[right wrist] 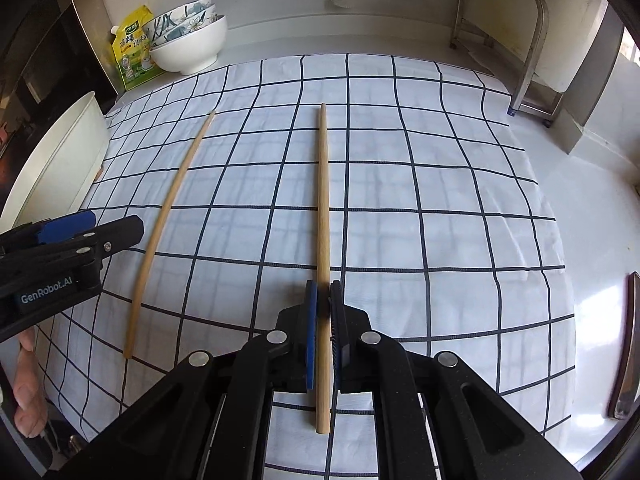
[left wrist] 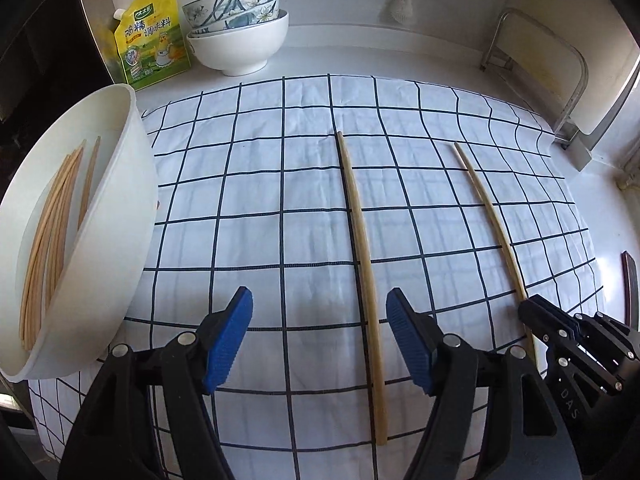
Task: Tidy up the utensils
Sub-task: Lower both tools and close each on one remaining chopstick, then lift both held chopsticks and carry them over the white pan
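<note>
The right hand-held gripper (right wrist: pixel 323 292) seems clenched on one chopstick (right wrist: pixel 323 200); the left hand-held gripper (left wrist: pixel 320 312) stands released.

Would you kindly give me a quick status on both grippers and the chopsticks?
Left gripper open, empty. Right gripper shut on right chopstick. Left chopstick loose on cloth. Path to tub unobstructed.

The left gripper (right wrist: pixel 60 240) carries "GenRobot.AI" in pale letters on its black side. The right gripper (left wrist: pixel 532 312) shows "DAS" on its dark body. Just left of the bowls (left wrist: pixel 236 28), the yellow pouch (left wrist: pixel 150 40) bears large Chinese characters, "鸡精调味料"; its smaller print is too fine to read.
</note>
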